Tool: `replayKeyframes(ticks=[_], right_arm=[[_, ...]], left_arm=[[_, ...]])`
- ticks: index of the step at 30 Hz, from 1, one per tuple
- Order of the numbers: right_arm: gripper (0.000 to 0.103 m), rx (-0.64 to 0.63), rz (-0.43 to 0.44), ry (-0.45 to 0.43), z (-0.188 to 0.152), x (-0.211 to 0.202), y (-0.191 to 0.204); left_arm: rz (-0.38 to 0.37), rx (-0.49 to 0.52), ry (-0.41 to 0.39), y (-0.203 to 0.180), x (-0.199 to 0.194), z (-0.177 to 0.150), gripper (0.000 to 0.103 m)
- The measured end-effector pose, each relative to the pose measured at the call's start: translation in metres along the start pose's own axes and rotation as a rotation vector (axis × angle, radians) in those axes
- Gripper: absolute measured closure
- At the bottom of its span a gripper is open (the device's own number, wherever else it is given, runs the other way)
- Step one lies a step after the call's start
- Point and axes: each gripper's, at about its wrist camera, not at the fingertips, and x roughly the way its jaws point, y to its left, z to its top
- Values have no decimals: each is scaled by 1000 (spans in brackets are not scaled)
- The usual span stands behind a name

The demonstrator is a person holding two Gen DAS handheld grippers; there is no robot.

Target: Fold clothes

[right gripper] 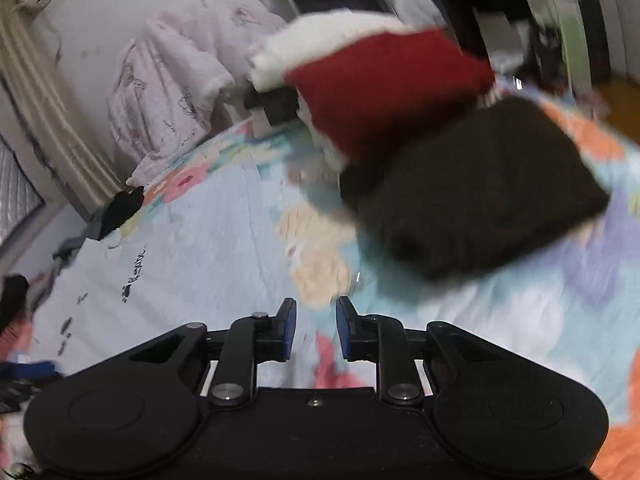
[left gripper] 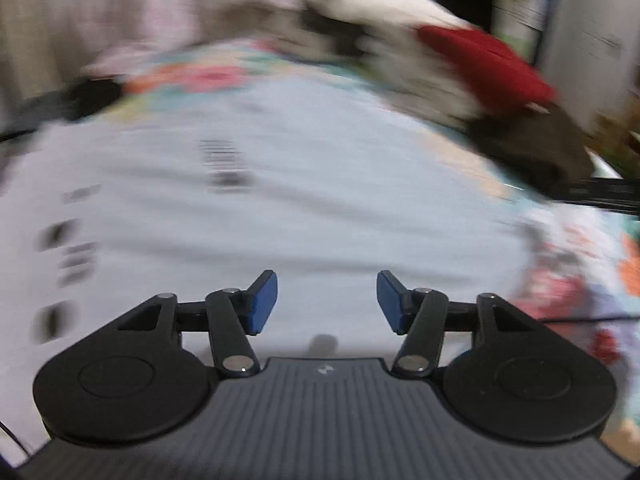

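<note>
Floral bedding in pale blue, orange and pink is covering the bed (right gripper: 520,312), and all the clothes are lying on it. Spread flat across the sheet is a light blue-white T-shirt (left gripper: 280,208) with small dark printed marks and a line of script; in the right wrist view the same garment is showing at the lower left, with its print near the left edge. The left hand-held gripper (left gripper: 327,302) is hovering over this shirt with its blue pads (left gripper: 264,300) standing well apart and nothing between them, so it is released. The right hand-held gripper (right gripper: 316,330) is hanging above the patterned sheet just beside the shirt's edge, its jaws parted by a narrow gap with no cloth caught in them.

Farther along the bed, a folded dark brown garment (right gripper: 472,188) is lying on the sheet, and a folded red garment (right gripper: 384,92) is resting behind it, overlapping its far edge. A white fluffy piece (right gripper: 320,36) is sitting behind the red one. A crumpled pale pink quilt (right gripper: 180,92) is bunching against the wall at the far left. A small black item (right gripper: 122,208) is lying at the bed's left edge. The left wrist view is heavily motion-blurred.
</note>
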Motion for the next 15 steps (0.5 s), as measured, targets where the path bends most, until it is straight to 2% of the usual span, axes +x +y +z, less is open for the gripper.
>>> replayKeyframes(ticks=[1, 2, 3, 4, 8, 9, 10, 12, 15], right_arm=[[76, -3, 15, -5, 5, -3, -1], [75, 1, 42, -10, 10, -4, -1], [75, 8, 76, -9, 14, -5, 0], [72, 20, 118, -1, 17, -4, 2], [70, 24, 344, 45, 39, 14, 33], [68, -9, 411, 75, 42, 20, 49], [60, -40, 473, 124, 43, 27, 66], [57, -105, 587, 224, 41, 42, 102], [57, -235, 685, 381, 18, 62, 166]], left_arm=[[71, -25, -3, 22, -8, -5, 39], [167, -17, 0, 41, -15, -15, 26], [268, -2, 5, 61, -22, -25, 21], [361, 22, 28, 79, -27, -36, 20], [632, 145, 165, 140, -55, -73, 20], [660, 151, 174, 152, -65, -77, 20], [662, 115, 170, 166, -78, -79, 20], [599, -36, 134, 193, -106, -76, 19], [726, 67, 137, 209, -133, -74, 18]])
